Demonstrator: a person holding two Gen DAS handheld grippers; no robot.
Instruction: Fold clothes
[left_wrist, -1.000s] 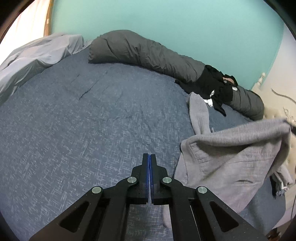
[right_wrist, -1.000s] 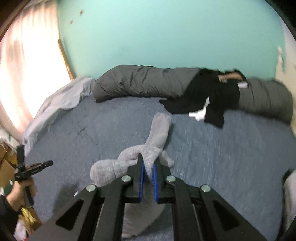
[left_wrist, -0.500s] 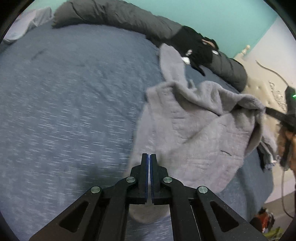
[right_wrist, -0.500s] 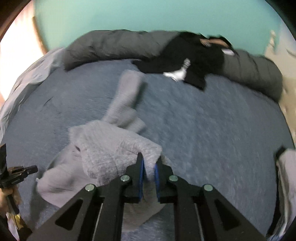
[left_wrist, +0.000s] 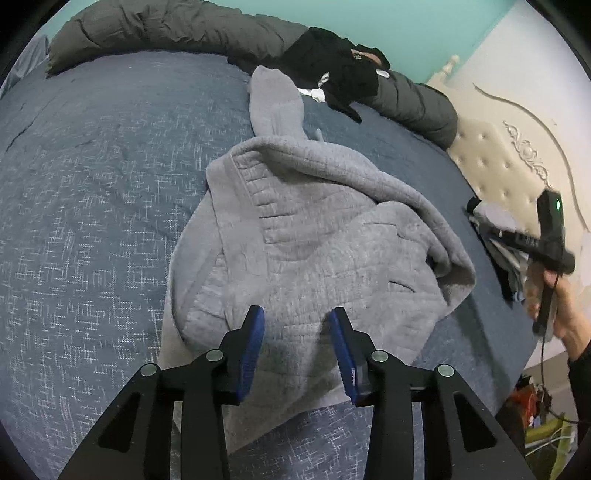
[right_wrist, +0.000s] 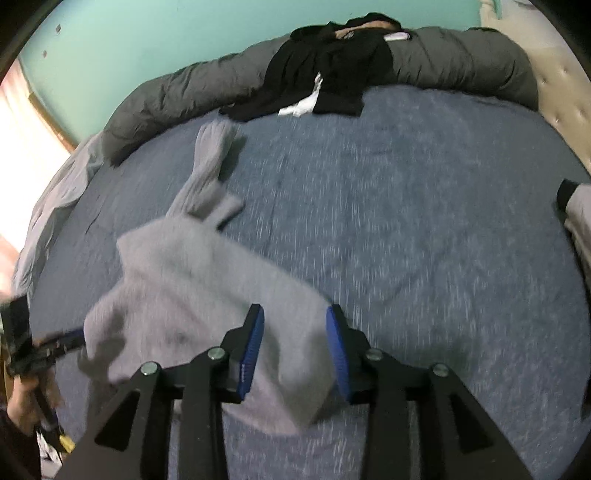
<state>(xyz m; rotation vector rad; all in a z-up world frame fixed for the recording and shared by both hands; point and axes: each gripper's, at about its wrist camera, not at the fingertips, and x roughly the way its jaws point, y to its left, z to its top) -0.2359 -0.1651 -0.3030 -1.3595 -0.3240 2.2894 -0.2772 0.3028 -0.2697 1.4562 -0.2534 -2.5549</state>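
Dim even light, fisheye warp, right view motion-blurred

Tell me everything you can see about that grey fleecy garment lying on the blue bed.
The light grey fleecy garment looks soft and quilted, with a stitched band along one edge. It lies crumpled and loosely doubled over on the blue bedspread, one sleeve stretched toward the dark bolster. Both grippers hover above it with jaws apart, gripping nothing.

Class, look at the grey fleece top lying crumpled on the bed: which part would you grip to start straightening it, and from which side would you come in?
Probably the long sleeve stretched flat toward the black clothes. Come down from above at its cuff end: it lies clear of the bunched grey fleece top, so one layer lifts alone.
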